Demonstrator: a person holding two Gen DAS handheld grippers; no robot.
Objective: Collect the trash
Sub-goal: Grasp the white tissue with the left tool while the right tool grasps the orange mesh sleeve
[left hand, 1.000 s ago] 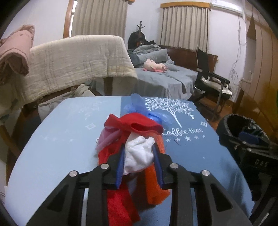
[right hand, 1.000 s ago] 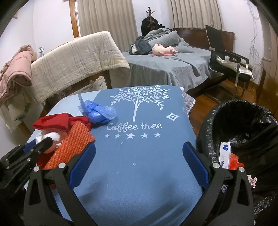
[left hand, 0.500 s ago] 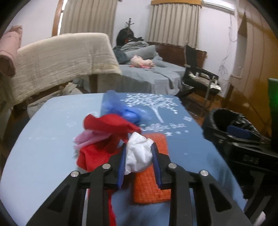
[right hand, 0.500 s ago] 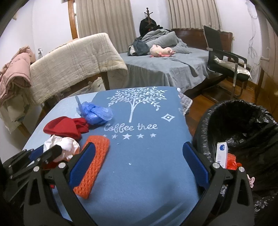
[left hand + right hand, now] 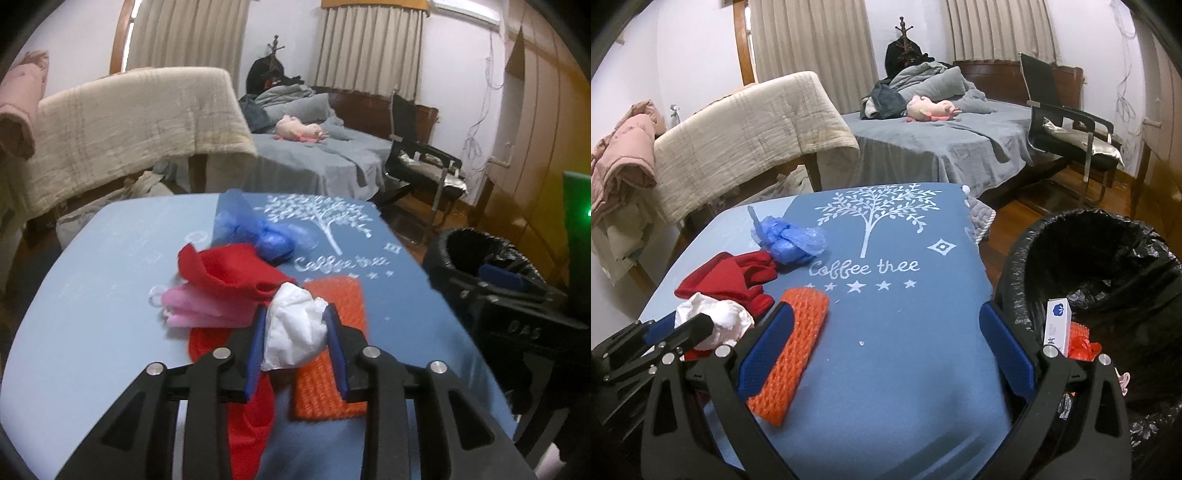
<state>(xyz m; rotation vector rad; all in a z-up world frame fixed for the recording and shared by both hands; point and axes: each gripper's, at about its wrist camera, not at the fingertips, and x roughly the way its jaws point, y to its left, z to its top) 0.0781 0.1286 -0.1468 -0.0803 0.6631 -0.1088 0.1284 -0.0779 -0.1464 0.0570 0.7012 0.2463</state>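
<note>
At lower centre of the left wrist view, our left gripper (image 5: 297, 341) pinches a crumpled white tissue (image 5: 295, 332) between its blue pads, its jaws having just eased apart a little around the wad. Our right gripper (image 5: 884, 350) stands wide apart with nothing between its fingers, low over the blue tablecloth (image 5: 886, 369). The orange foam net (image 5: 792, 354) lies at lower left of the right wrist view, and the black-lined trash bin (image 5: 1089, 266) stands at the right edge.

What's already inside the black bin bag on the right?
In the black bin bag, a white and blue carton stands against the near wall beside crumpled red-orange plastic, with a pink scrap lower down. The bottom is dark, so anything deeper is hidden.
</note>
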